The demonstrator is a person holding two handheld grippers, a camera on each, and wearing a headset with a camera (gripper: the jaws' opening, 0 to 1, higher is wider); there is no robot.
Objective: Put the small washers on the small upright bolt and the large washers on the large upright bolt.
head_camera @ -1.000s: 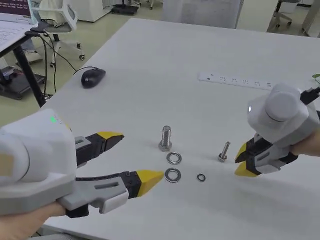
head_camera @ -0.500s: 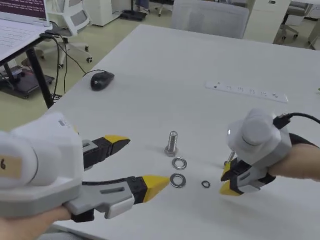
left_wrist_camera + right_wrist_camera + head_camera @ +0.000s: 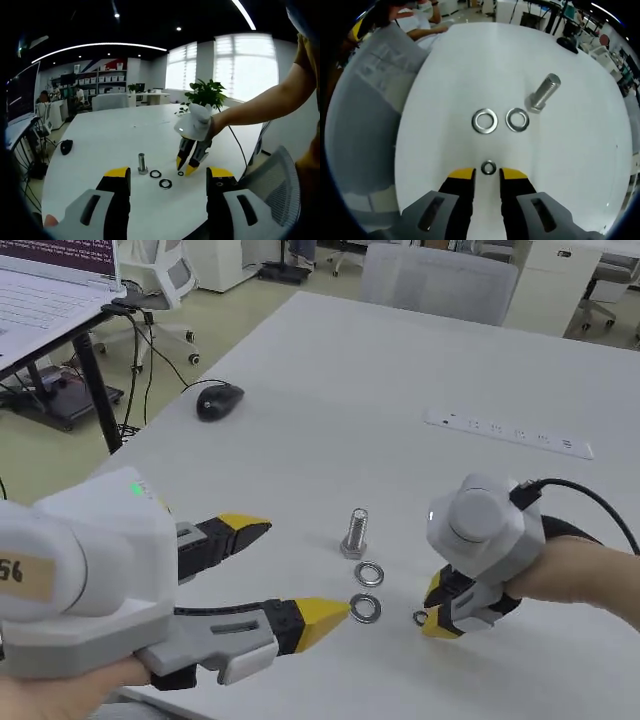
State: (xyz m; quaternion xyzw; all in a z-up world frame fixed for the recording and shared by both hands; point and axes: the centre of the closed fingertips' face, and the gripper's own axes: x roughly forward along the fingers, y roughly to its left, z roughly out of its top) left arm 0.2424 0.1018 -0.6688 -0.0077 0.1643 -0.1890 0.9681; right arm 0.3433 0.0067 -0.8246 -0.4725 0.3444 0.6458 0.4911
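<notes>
Between the right tool's [image 3: 488,173] tips lies a washer [image 3: 484,167].

Bare surface [image 3: 330,390] lies between the wide-spread left gripper [image 3: 305,570] and the right gripper [image 3: 438,610]. It is broken by the upright large bolt [image 3: 356,533], with the first large washer [image 3: 369,572] and second large washer [image 3: 365,607] flat just beside it. The small washer [image 3: 488,167] lies in the narrow gap between the right fingers [image 3: 462,180]. The mouse [image 3: 220,400] and power strip [image 3: 508,433] lie well apart.
</notes>
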